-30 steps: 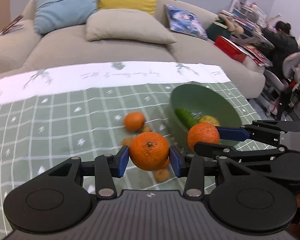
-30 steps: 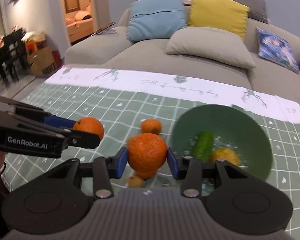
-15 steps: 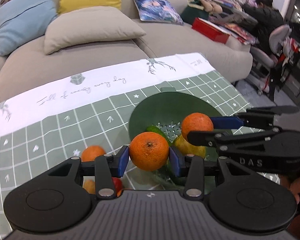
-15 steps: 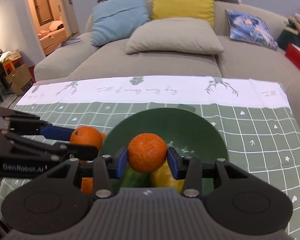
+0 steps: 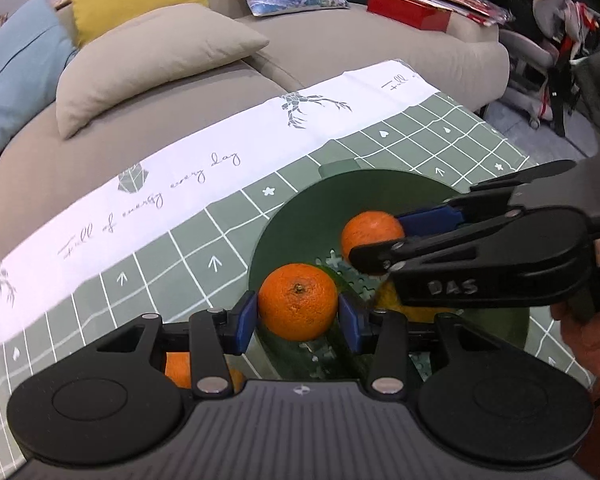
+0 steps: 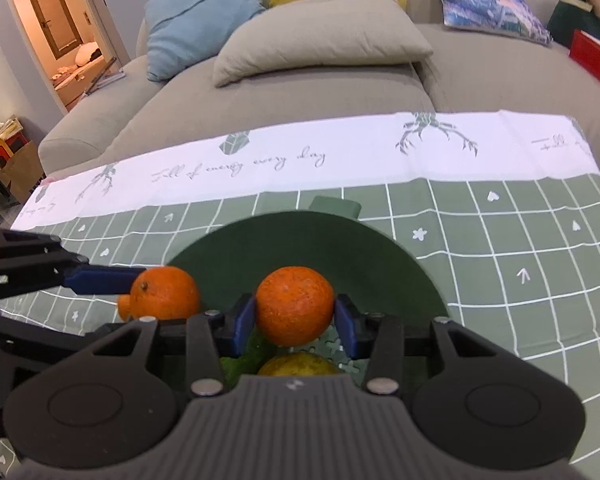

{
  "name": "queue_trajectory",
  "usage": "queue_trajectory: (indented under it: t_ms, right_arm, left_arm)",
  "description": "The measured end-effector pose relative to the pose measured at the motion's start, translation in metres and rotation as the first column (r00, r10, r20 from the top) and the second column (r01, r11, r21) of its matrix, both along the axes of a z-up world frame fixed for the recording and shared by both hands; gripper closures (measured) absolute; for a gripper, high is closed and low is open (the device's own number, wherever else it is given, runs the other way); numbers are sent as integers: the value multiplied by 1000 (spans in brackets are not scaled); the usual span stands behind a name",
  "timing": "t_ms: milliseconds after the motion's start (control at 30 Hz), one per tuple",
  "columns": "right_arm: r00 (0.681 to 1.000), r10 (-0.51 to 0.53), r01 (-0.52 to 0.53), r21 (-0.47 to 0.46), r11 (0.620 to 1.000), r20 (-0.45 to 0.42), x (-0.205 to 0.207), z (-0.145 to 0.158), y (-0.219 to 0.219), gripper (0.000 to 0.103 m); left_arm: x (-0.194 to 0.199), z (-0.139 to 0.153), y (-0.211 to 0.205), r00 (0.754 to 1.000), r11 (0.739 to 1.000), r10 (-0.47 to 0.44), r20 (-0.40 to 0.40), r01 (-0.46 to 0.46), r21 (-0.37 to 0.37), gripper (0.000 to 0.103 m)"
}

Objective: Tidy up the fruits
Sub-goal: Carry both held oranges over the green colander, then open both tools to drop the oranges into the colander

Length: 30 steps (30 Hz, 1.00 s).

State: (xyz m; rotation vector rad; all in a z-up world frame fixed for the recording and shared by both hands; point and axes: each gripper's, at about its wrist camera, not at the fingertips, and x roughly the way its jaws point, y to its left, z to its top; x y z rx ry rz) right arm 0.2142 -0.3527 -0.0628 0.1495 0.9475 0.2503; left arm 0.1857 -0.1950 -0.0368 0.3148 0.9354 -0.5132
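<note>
Oranges (image 5: 298, 307) (image 6: 294, 305) clamped in both hand-held grippers; green checked tablecloth (image 6: 499, 240), beige sofa (image 6: 300, 92) behind.

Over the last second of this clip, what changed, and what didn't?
Both grippers carried their fruit from above the loose oranges on the tablecloth to over the dark green bowl. The left gripper remains shut on its round orange, the right gripper on its own orange. Nothing was released.

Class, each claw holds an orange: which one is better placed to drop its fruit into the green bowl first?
Right. The right claw holds its orange over the green bowl; the left claw holds its orange only at the near rim.
</note>
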Motion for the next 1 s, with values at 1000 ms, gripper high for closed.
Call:
queue_trajectory:
  t_ms: [1000]
  right_arm:
    - [998,0,1,-11,1000,63,-24,42,21,46]
  left_arm:
    - [-28,32,46,998,986,65,17,-62,-153,42]
